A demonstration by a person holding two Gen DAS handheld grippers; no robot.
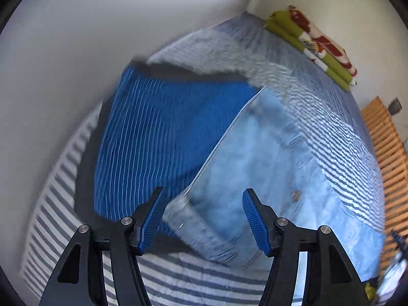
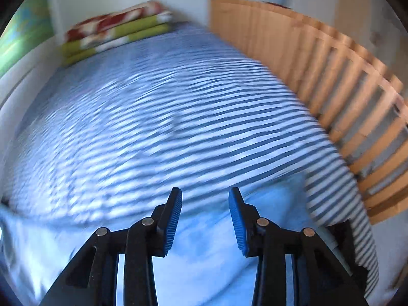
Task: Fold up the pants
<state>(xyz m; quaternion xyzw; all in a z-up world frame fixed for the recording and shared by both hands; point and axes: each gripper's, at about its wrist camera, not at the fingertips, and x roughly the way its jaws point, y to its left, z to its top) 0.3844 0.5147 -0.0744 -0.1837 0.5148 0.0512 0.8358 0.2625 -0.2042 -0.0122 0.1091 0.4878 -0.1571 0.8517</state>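
Observation:
Light blue denim pants (image 1: pixel 257 168) lie on a bed with a blue and white striped cover (image 1: pixel 331 117). In the left wrist view the waistband end (image 1: pixel 204 239) points toward me and a small brown button (image 1: pixel 296 194) shows on the fabric. My left gripper (image 1: pixel 202 199) hangs open just above that end, nothing between its blue pads. In the right wrist view the same pants (image 2: pixel 204 229) fill the bottom as pale blue cloth. My right gripper (image 2: pixel 205 199) is open over their far edge, holding nothing. Both views are motion-blurred.
A bright blue ribbed cushion (image 1: pixel 163 127) lies left of the pants against a white wall (image 1: pixel 63 51). A folded green, red and white blanket (image 2: pixel 117 28) sits at the far end of the bed. A wooden slatted rail (image 2: pixel 331 76) borders the right side.

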